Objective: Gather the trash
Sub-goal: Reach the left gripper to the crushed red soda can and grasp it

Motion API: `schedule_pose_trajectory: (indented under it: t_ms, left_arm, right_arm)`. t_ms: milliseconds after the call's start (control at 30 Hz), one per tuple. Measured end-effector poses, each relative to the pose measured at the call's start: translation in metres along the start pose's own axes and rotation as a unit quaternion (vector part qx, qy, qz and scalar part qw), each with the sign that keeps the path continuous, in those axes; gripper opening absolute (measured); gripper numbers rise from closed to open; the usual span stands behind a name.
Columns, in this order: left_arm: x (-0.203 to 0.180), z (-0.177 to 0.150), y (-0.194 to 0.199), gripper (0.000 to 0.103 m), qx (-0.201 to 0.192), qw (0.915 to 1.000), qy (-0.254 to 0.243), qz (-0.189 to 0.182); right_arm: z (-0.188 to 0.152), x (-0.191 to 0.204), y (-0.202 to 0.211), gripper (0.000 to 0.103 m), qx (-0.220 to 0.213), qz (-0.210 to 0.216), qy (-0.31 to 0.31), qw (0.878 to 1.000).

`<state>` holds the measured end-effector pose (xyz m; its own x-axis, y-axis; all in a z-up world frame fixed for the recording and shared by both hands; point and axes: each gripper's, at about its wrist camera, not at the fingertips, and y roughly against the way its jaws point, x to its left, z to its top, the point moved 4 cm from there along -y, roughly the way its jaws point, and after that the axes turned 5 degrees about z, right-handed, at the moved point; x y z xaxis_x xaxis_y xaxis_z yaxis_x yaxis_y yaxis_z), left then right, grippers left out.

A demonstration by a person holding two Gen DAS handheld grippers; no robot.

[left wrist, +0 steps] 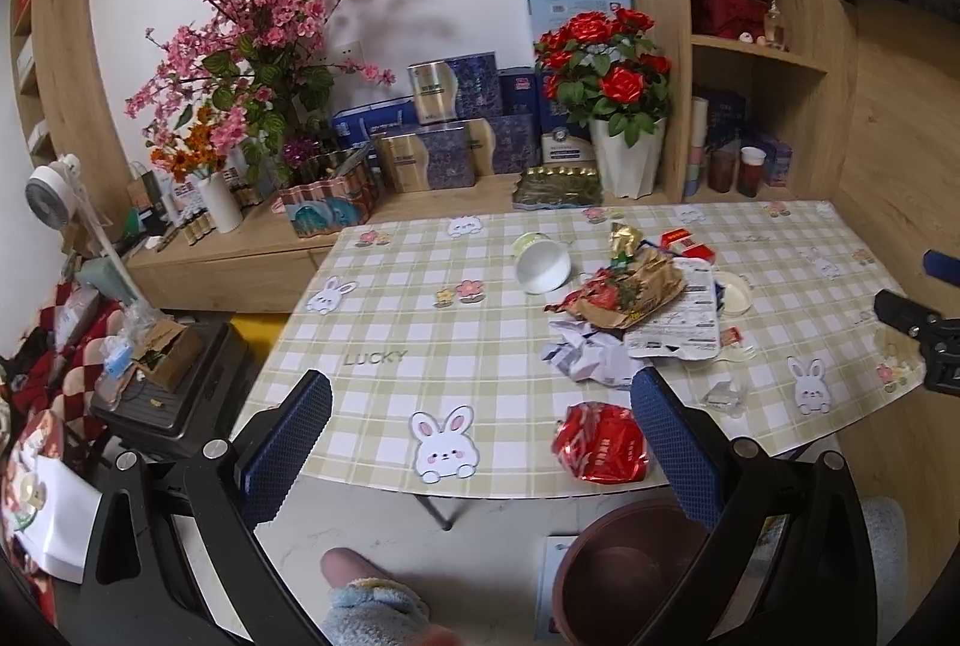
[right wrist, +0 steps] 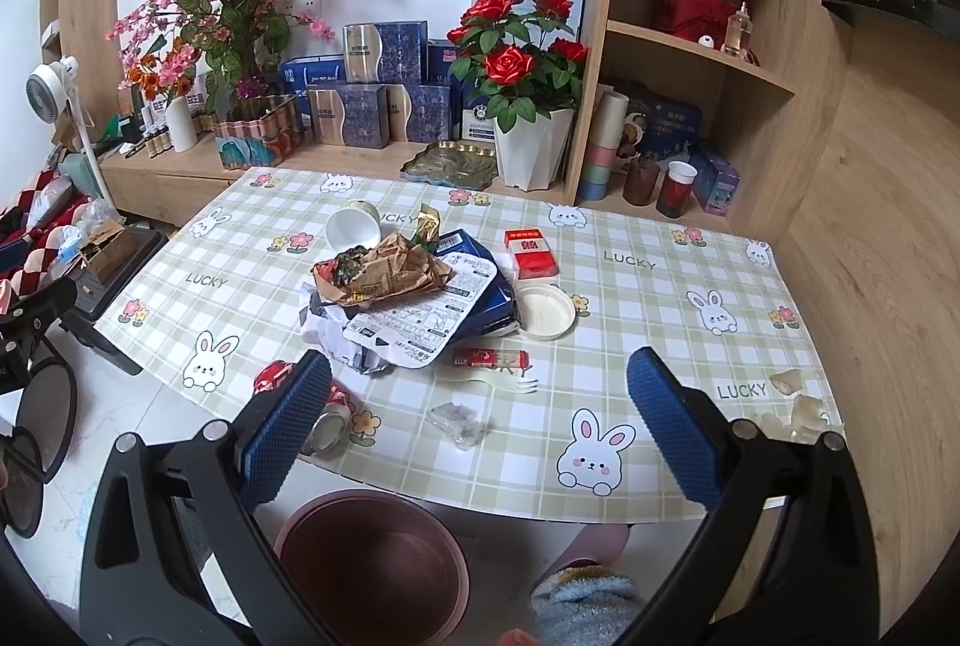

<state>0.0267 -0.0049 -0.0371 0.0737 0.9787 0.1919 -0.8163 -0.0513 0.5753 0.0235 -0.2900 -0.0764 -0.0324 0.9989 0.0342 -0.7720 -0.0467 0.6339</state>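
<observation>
Left wrist view shows the left gripper (left wrist: 480, 430) spread wide, holding nothing, and the right gripper (right wrist: 480, 424) is spread too. All the trash pile (right wrist: 414, 292) sits mid-table, left to right; the bin (right wrist: 372, 562) below the near edge looks empty. A red wrapper (left wrist: 603, 442) lies near, its long side left to right.
</observation>
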Motion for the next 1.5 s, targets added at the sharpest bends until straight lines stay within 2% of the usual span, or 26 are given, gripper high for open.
schedule_pose_trajectory:
  t_ms: [100, 167, 267, 400, 567, 667, 833, 933, 1100, 1233, 1300, 1400, 1500]
  left_arm:
    - [-0.003, 0.000, -0.002, 0.098, -0.007, 0.9995, 0.003, -0.031]
    - [-0.005, -0.006, -0.007, 0.098, -0.006, 0.9995, -0.007, -0.030]
    - [-0.009, -0.014, -0.017, 0.098, 0.007, 0.9994, -0.026, -0.022]
    - [-0.008, -0.027, -0.029, 0.098, 0.017, 0.9991, -0.025, -0.030]
    - [-0.005, -0.046, -0.051, 0.098, 0.036, 0.9983, -0.041, 0.021]
    - [-0.008, -0.063, -0.069, 0.098, 0.051, 0.9961, -0.062, 0.036]
    - [-0.008, -0.086, -0.095, 0.098, 0.098, 0.9947, -0.031, -0.004]
    - [-0.008, -0.092, -0.108, 0.098, 0.114, 0.9933, -0.018, -0.008]
    - [-0.019, -0.100, -0.128, 0.098, 0.144, 0.9865, 0.015, -0.076]
    - [-0.027, -0.102, -0.145, 0.098, 0.155, 0.9829, 0.041, -0.091]
    - [-0.031, -0.102, -0.151, 0.097, 0.157, 0.9827, 0.047, -0.085]
    - [-0.038, -0.104, -0.165, 0.089, 0.173, 0.9772, 0.067, -0.103]
    - [-0.044, -0.111, -0.182, 0.079, 0.196, 0.9671, 0.104, -0.124]
  right_arm:
    - [0.000, 0.003, -0.001, 0.097, 0.000, 0.010, -0.002, 1.000]
    - [-0.002, 0.004, -0.001, 0.097, -0.002, 0.015, -0.002, 1.000]
    - [-0.004, 0.010, -0.007, 0.097, 0.006, 0.000, 0.003, 1.000]
    - [-0.010, 0.015, -0.019, 0.097, 0.021, 0.004, 0.014, 1.000]
    - [-0.021, 0.016, -0.037, 0.097, 0.038, 0.022, 0.006, 0.999]
    - [-0.027, 0.014, -0.047, 0.097, 0.045, 0.024, -0.003, 0.999]
    - [-0.039, 0.007, -0.068, 0.097, 0.058, 0.023, -0.028, 0.998]
    - [-0.045, 0.003, -0.076, 0.097, 0.051, 0.023, -0.031, 0.998]
    - [-0.050, 0.004, -0.086, 0.097, 0.029, 0.020, -0.016, 0.999]
    - [-0.052, 0.005, -0.097, 0.097, 0.041, 0.022, 0.000, 0.999]
    - [-0.053, 0.006, -0.103, 0.097, 0.056, 0.019, 0.003, 0.998]
    - [-0.056, 0.000, -0.115, 0.097, 0.082, 0.002, -0.001, 0.997]
    - [-0.058, -0.007, -0.121, 0.097, 0.090, 0.005, -0.013, 0.996]
